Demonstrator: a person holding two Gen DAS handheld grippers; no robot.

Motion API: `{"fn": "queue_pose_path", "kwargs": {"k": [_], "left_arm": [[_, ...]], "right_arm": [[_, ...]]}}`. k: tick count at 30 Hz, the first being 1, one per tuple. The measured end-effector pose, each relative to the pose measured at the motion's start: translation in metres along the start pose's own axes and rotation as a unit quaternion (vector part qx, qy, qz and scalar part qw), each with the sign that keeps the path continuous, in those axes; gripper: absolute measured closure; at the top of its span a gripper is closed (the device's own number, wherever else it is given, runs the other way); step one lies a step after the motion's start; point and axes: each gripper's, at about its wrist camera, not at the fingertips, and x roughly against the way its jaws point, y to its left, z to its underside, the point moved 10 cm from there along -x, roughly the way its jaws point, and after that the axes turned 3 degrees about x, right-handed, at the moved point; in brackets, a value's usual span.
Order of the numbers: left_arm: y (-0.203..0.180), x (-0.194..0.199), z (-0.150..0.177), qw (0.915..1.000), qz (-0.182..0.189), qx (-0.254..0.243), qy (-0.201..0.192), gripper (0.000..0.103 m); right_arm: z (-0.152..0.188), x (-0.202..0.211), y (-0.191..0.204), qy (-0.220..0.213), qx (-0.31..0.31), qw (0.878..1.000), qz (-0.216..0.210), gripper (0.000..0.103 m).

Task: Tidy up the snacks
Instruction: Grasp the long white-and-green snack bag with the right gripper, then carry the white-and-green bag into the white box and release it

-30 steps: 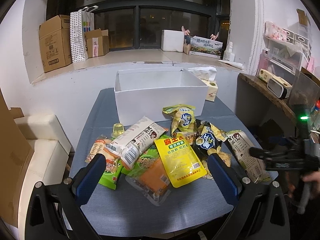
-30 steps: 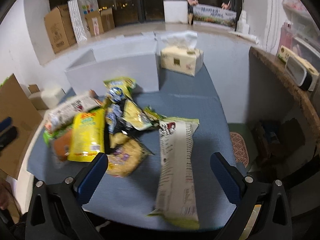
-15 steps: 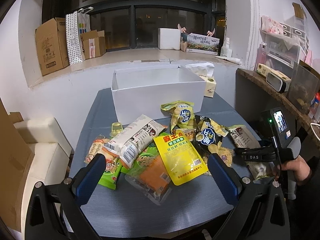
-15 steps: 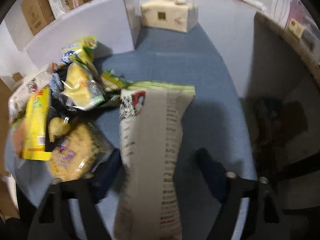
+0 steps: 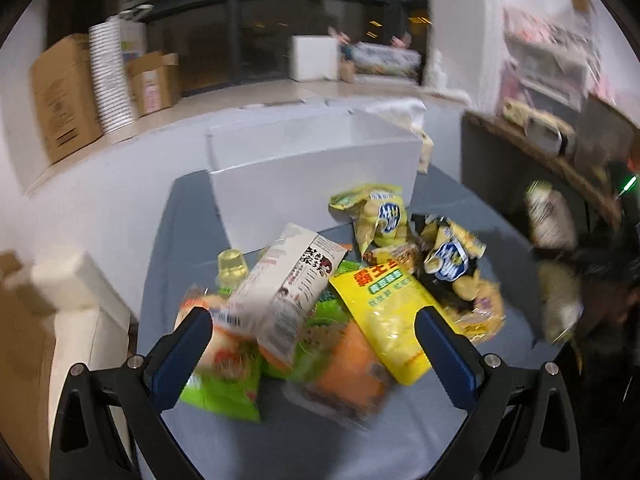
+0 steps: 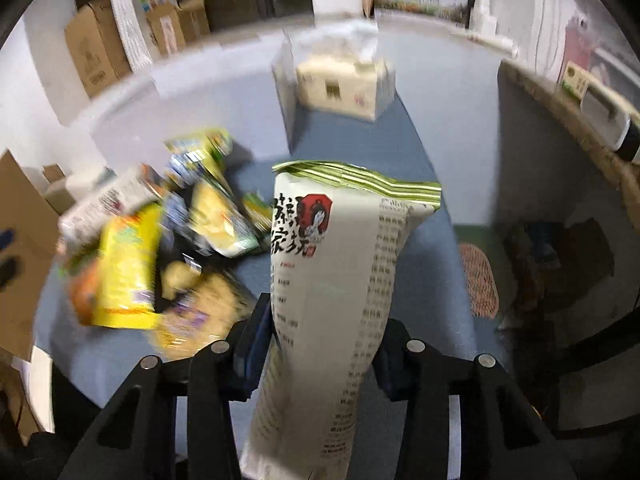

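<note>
A blue table [image 6: 404, 148] carries a snack pile. The right gripper [image 6: 322, 344] – jaws just closed – clamps a white noodle packet [image 6: 340, 280] – the left gripper [image 5: 312, 344] hovers spread over the pile

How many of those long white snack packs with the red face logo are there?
2. One white pack is clamped in the right claw, lifted off the table; the other white pack lies atop the snack pile. More may be buried.

Blurred Chinese print on snack packets [image 6: 332, 280]

Snack pile [image 5: 320, 312] motion-blurred, labels mostly unreadable, white packet [image 6: 332, 304] cut off below — hiding the jaws' pads
</note>
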Motion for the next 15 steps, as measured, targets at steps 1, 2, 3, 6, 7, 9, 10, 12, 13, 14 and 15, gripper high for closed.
{"fn": "queue_pose_path", "kwargs": {"k": [1, 2, 3, 6, 7, 9, 10, 12, 13, 14, 15], "left_arm": [[0.003, -0.009, -0.003, 0.9999, 0.001, -0.016, 0.006, 0.0], [0.007, -0.02, -0.007, 0.9995, 0.002, -0.032, 0.01, 0.0], [0.01, -0.028, -0.009, 0.999, 0.005, -0.041, 0.016, 0.0], [0.022, -0.058, -0.009, 0.9967, 0.01, -0.062, 0.051, 0.0], [0.024, -0.065, -0.007, 0.9958, 0.012, -0.068, 0.06, 0.0], [0.027, -0.08, -0.003, 0.9937, 0.015, -0.079, 0.078, 0.0], [0.028, -0.087, 0.001, 0.9926, 0.021, -0.082, 0.087, 0.0], [0.026, -0.097, 0.004, 0.9905, 0.021, -0.093, 0.098, 0.0], [0.025, -0.102, 0.005, 0.9897, 0.013, -0.103, 0.098, 0.001], [0.024, -0.105, 0.005, 0.9893, 0.009, -0.107, 0.099, 0.016], [0.024, -0.107, 0.006, 0.9888, 0.012, -0.105, 0.105, 0.03]], "right_arm": [[-0.004, 0.01, 0.005, -0.013, 0.003, 1.0, -0.005, 0.055], [-0.008, 0.019, 0.01, -0.024, 0.007, 1.0, -0.01, 0.055], [-0.01, 0.025, 0.013, -0.031, 0.009, 0.999, -0.013, 0.055], [-0.021, 0.041, 0.025, -0.056, 0.018, 0.998, -0.022, 0.055], [-0.024, 0.045, 0.028, -0.062, 0.02, 0.998, -0.026, 0.055], [-0.027, 0.051, 0.033, -0.074, 0.022, 0.997, -0.031, 0.055], [-0.029, 0.053, 0.034, -0.076, 0.023, 0.996, -0.033, 0.055], [-0.029, 0.058, 0.039, -0.083, 0.024, 0.996, -0.039, 0.055], [-0.03, 0.059, 0.04, -0.084, 0.025, 0.995, -0.042, 0.055], [-0.03, 0.057, 0.041, -0.082, 0.025, 0.995, -0.045, 0.056], [-0.032, 0.053, 0.041, -0.08, 0.024, 0.995, -0.046, 0.055]]}}
